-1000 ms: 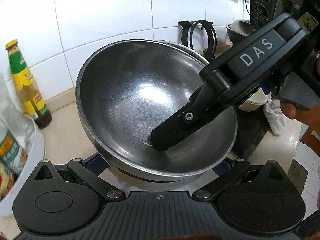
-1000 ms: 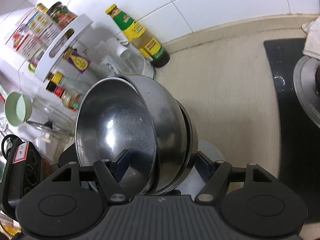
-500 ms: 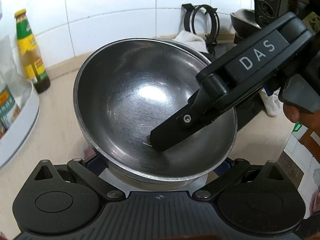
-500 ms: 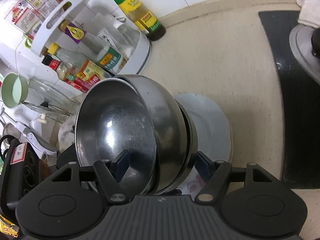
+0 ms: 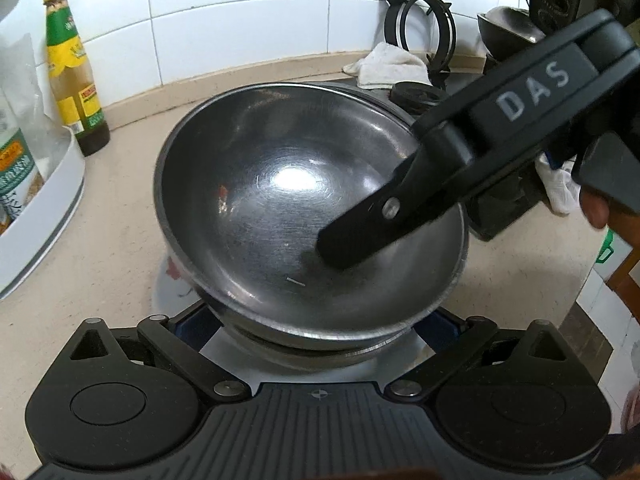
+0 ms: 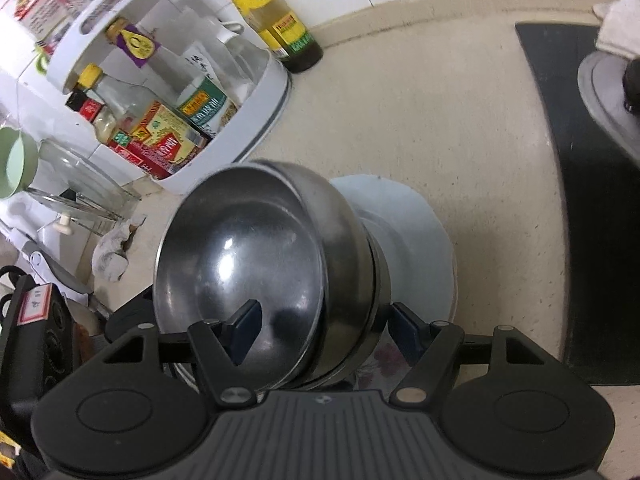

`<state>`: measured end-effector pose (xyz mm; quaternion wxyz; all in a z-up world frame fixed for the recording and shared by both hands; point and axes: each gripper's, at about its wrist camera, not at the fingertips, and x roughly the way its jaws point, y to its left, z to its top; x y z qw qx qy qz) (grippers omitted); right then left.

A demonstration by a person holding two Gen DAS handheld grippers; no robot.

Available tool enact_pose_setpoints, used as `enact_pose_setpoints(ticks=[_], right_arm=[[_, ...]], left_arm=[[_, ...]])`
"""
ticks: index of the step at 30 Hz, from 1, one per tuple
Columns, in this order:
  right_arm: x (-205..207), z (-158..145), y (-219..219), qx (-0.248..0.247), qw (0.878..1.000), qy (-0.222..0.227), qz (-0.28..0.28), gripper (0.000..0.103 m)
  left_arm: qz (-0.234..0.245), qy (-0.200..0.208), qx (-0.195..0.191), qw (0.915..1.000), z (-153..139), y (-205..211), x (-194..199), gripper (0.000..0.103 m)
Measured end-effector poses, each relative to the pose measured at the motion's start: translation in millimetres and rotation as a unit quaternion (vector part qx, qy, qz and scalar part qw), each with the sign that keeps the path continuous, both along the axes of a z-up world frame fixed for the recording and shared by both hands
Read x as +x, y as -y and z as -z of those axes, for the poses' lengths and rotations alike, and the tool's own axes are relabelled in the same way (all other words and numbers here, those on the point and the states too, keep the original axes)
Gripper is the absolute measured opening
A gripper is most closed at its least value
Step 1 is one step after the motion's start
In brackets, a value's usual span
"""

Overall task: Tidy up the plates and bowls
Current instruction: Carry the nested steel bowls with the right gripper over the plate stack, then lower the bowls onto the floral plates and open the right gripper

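Nested steel bowls (image 5: 280,200) hang tilted just above a white floral plate (image 6: 416,232) on the beige counter; whether they touch it is hidden. My left gripper (image 5: 320,320) is shut on the lower bowl from the near side, its blue pads at either flank. My right gripper (image 6: 324,320) is shut on the stack's wall, with one finger (image 6: 244,332) inside the top bowl and the other outside. In the left wrist view that inner finger (image 5: 360,232) reaches in from the right. The plate's rim (image 5: 172,280) shows under the bowls.
A white caddy (image 6: 264,128) full of bottles stands to the left, with a sauce bottle (image 5: 76,80) beside it by the tiled wall. A black cooktop (image 6: 592,200) with a pot lid (image 6: 612,96) is to the right. A white cloth (image 5: 392,68) lies at the back.
Both grippers have sunk toward the counter with the bowls still clamped. The white plate has come into view under the stack. The grips look unchanged.
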<state>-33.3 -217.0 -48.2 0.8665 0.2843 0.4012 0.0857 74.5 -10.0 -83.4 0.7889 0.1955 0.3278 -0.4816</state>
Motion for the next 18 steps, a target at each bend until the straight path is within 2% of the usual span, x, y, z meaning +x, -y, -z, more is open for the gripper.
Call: enact_pose_setpoints(ticks=[5,10,13,18], right_arm=[[-18,-14,4,-0.037,0.998,0.041,0.014,0.068],[-37,-25,11,-0.020,0.997,0.070,0.030,0.068],[-47,-31,7,-0.036,0.995,0.088,0.034,0.068],[-56,-34,0,-0.040,0.994,0.095,0.033,0.068]], left_arm=[[-0.015,0.012,-0.014,0.9997,-12,-17,-9,0.102],[-0.048,0.027,-0.037,0.9978,-36,-33,-15,0.103],[-0.063,0.038,-0.048,0.9961,-50,-37,-21,0.103],[-0.094,0.049,-0.046,0.9933,-56,-46,-28,0.103]])
